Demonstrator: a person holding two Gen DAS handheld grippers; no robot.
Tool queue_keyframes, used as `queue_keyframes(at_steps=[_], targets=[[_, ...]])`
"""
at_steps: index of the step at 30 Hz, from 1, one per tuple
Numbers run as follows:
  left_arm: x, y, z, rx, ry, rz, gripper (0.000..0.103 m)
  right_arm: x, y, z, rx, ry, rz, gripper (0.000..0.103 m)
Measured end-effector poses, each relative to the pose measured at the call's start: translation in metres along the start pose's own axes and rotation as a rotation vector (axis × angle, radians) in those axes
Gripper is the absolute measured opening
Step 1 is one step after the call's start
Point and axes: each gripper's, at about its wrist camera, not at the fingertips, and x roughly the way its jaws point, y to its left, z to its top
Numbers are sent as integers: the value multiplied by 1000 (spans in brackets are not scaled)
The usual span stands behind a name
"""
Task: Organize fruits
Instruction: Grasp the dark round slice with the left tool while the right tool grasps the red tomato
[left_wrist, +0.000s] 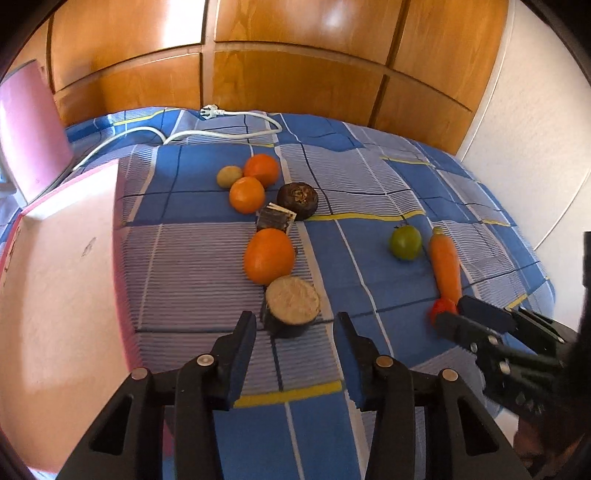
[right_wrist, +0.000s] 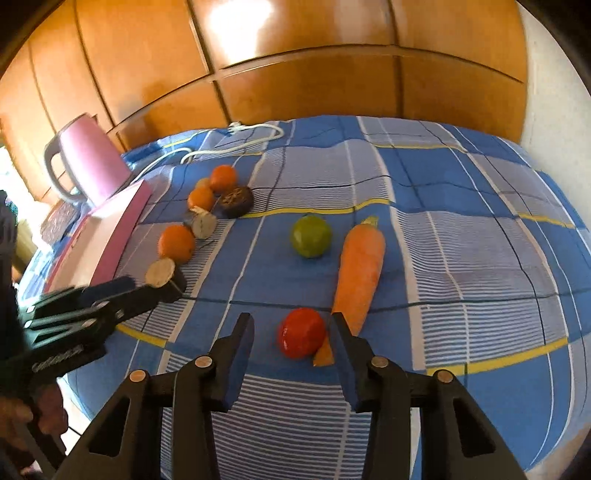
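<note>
In the left wrist view my left gripper (left_wrist: 295, 321) is open, its fingers on either side of a dark cut vegetable piece with a pale face (left_wrist: 291, 310). Beyond it lie an orange (left_wrist: 269, 255), a small dark block (left_wrist: 276, 218), a dark round piece (left_wrist: 297, 200), two more oranges (left_wrist: 246, 194) and a potato (left_wrist: 229, 175). In the right wrist view my right gripper (right_wrist: 293, 325) is open around a red tomato (right_wrist: 301, 332), beside a carrot (right_wrist: 358, 269) and a green tomato (right_wrist: 311, 235).
A pink box (left_wrist: 66, 280) stands at the left, with a pink kettle (right_wrist: 92, 162) and white cable (left_wrist: 221, 127) behind. The checked blue cloth (right_wrist: 461, 258) covers the surface, with wooden cupboard doors (right_wrist: 314, 66) at the back.
</note>
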Motion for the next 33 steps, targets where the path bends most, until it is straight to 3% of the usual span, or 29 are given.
queue_keyframes(at_steps=[6, 10, 18, 25, 33], targets=[[20, -2, 7, 20, 11, 27, 41, 6, 7, 4, -23, 14, 25, 39], [24, 5, 1, 1, -9, 17, 37, 18, 14, 2, -70, 43, 1, 25], [17, 7, -6, -34, -31, -8, 37, 23, 10, -2, -73, 31, 22, 26], [0, 6, -14, -40, -59, -35, 37, 23, 23, -8, -138, 9, -51, 27], [-31, 8, -12, -48, -126, -20, 37, 24, 25, -3, -122, 40, -47, 26]])
